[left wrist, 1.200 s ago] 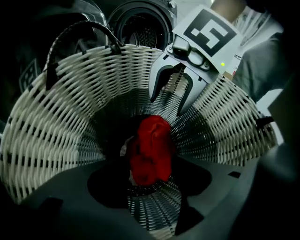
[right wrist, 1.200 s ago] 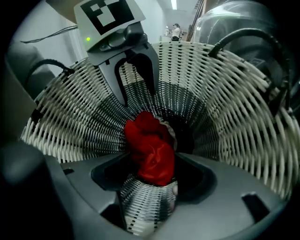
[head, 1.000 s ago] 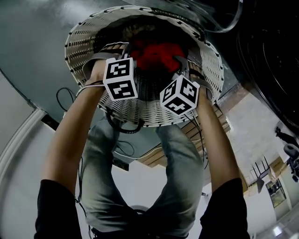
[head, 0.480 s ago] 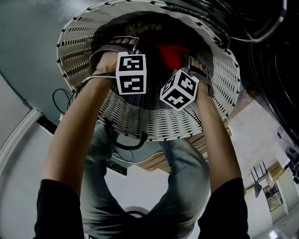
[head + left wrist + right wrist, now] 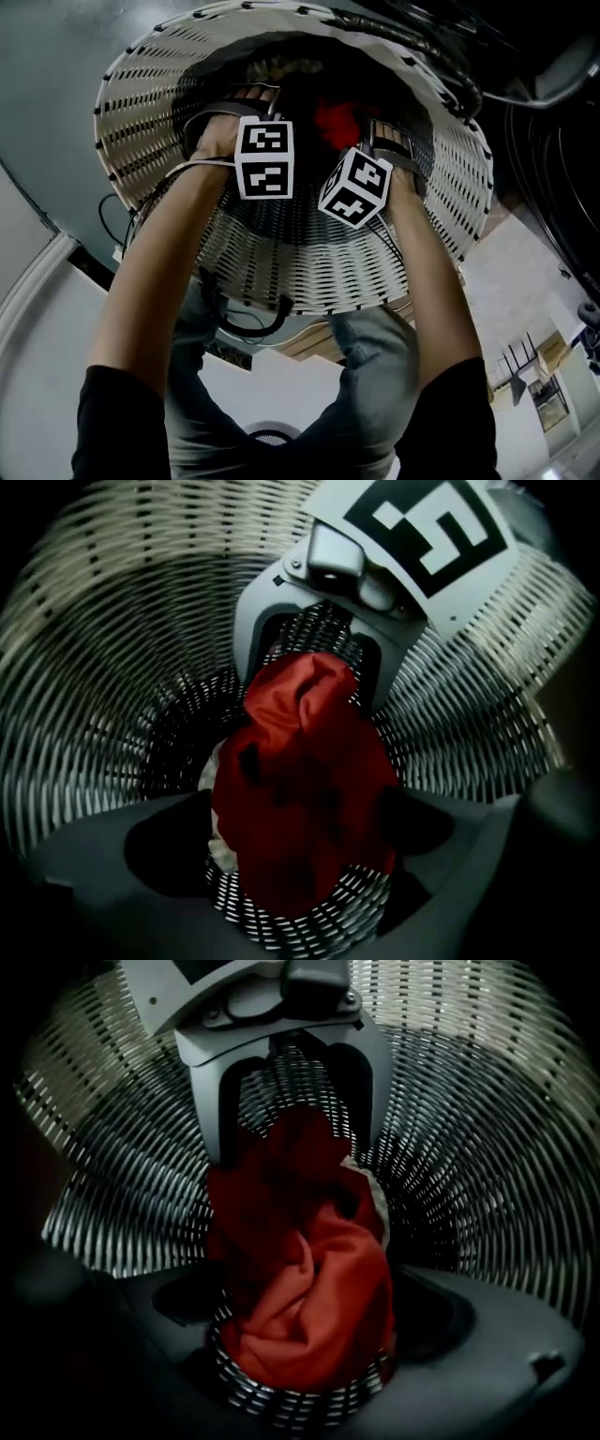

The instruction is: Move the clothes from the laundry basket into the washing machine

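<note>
You reach both grippers deep into the white wicker laundry basket (image 5: pixel 300 272), pointing steeply down toward its floor. A crumpled red garment (image 5: pixel 305 724) lies in a heap at the bottom of the basket, with a scrap of pale cloth (image 5: pixel 217 847) peeking out beside it.

The jaws of your left gripper (image 5: pixel 298 832) have just been opening and stand wide, with the red garment between them but not pinched. The jaws of your right gripper (image 5: pixel 300 1312) have also just been opening and are equally wide, straddling the same heap from the opposite side of the basket, with nothing gripped.

The two grippers face each other closely over the basket floor, so closing or pushing lower could knock them together. Going too deep could catch a jaw tip in the open weave. Pinching only a loose fold could let the garment slip on the lift toward the washing machine, which cannot be clearly made out here.
</note>
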